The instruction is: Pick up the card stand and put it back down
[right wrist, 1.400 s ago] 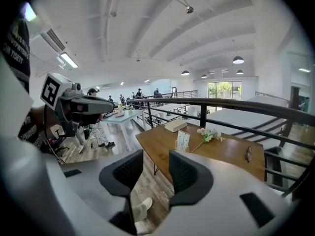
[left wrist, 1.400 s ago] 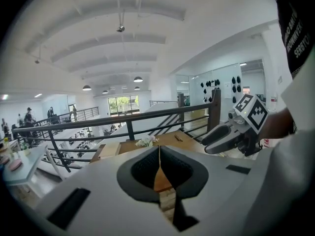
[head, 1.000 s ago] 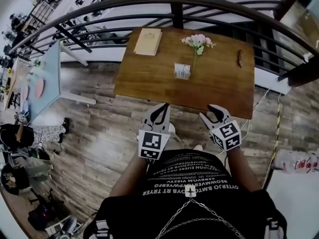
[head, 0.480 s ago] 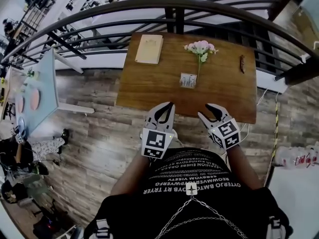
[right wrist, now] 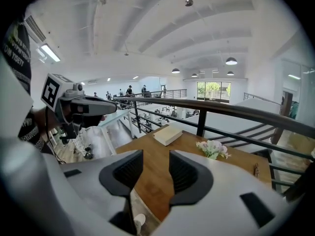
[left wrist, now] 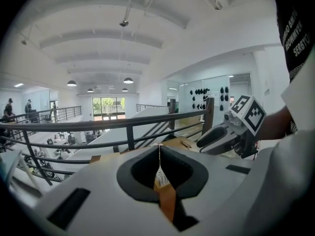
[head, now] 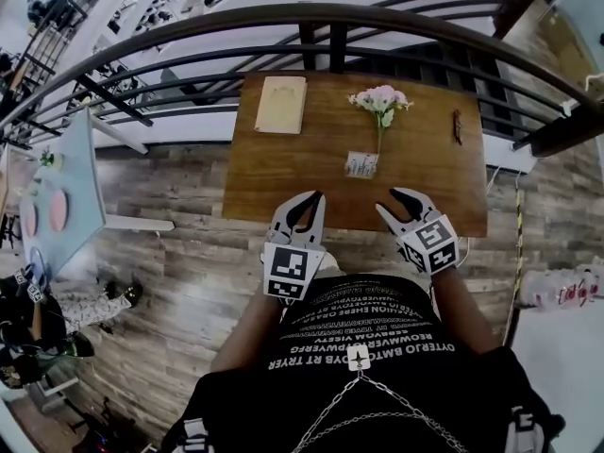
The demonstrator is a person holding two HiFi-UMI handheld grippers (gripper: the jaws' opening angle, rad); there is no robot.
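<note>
The right gripper [head: 389,202] hangs over the near edge of the brown wooden worktop [head: 283,168]. Its jaws stand apart with nothing but bare wood showing between them in the right gripper view [right wrist: 156,156]. The left gripper [head: 314,197] hangs beside it to the left, also at the near edge. Its jaw tips are drawn together and hold nothing [left wrist: 158,147]. The small card stand with a white printed card [head: 361,165] stands upright on the worktop, just beyond both grippers. It sits far and a little left of the right gripper and far and to the right of the left one, so the right gripper looks the nearer and is already spread for a grasp. In the left gripper view the stand [left wrist: 160,177] shows only through the hollow behind the closed tips. Its card seems to run left to right with its face toward the near edge, though it is too small to be sure. Farther back a sprig of pink flowers [head: 380,99] lies with its stem reaching toward the stand. A pale beige book [head: 282,104] rests at the far left, near the dark metal railing [head: 330,17].
</note>
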